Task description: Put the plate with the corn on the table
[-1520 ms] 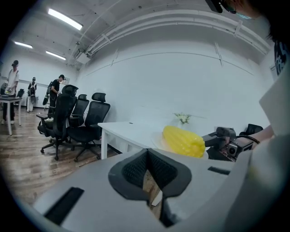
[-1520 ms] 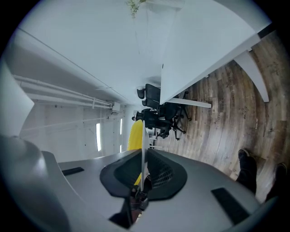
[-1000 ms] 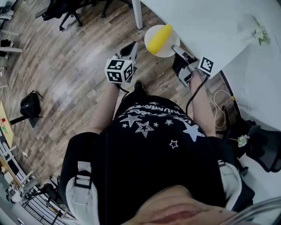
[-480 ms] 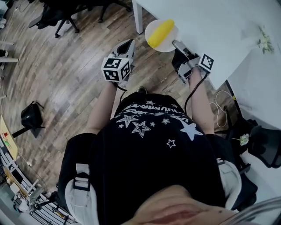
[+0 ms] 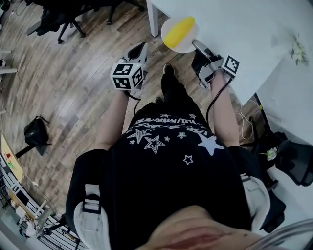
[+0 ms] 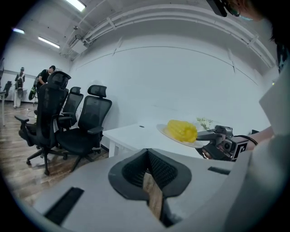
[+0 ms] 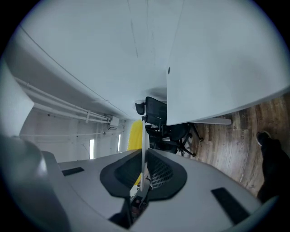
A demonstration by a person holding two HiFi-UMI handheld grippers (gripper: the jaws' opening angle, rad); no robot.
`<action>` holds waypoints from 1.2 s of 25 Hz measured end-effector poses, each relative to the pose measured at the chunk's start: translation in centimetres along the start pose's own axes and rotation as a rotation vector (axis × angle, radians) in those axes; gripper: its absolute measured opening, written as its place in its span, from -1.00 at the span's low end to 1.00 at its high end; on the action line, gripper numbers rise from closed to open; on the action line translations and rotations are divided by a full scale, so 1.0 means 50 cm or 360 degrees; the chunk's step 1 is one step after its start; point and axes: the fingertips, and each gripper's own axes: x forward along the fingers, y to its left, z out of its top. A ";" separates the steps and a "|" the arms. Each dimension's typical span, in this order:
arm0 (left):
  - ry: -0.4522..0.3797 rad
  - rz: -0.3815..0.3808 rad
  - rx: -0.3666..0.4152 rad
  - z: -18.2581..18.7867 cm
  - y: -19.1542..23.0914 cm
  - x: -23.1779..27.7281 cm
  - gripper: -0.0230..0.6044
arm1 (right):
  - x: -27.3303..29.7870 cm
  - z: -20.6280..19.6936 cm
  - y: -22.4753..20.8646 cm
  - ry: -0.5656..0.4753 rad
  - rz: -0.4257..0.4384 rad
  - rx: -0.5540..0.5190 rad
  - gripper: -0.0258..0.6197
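Observation:
A white plate (image 5: 190, 45) carrying a yellow corn cob (image 5: 178, 30) hangs level over the near corner of the white table (image 5: 244, 29). My right gripper (image 5: 196, 45) is shut on the plate's near rim. In the right gripper view the plate (image 7: 143, 136) stands edge-on between the pads, with the corn (image 7: 134, 134) behind it and the table (image 7: 217, 63) beyond. My left gripper (image 5: 141, 49) hovers over the floor left of the plate, shut and empty. The left gripper view shows the plate (image 6: 168, 134), the corn (image 6: 182, 130) and the right gripper (image 6: 209, 135) above the table (image 6: 131, 135).
Black office chairs (image 5: 63, 14) stand on the wood floor at the far left, also seen as chairs (image 6: 86, 127). A black bag (image 5: 34, 132) lies on the floor. A flower sprig (image 5: 298, 49) lies on the table. Cables (image 5: 244, 122) trail below the table's edge.
The plate with the corn has moved forward with the right gripper, from off the table's corner to over it. The person has stepped forward; a foot now shows.

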 end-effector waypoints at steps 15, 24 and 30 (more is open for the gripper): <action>0.0044 0.0110 0.0023 0.108 0.146 0.243 -0.91 | 0.257 0.226 -0.036 0.0186 0.0072 -0.0074 -0.83; 0.0071 0.0134 0.0026 0.163 0.203 0.374 -0.91 | 0.367 0.334 -0.061 0.0243 0.0055 -0.0051 -0.83; 0.0097 0.0140 0.0032 0.183 0.228 0.447 -0.91 | 0.406 0.385 -0.095 0.0253 0.0031 -0.0030 -0.83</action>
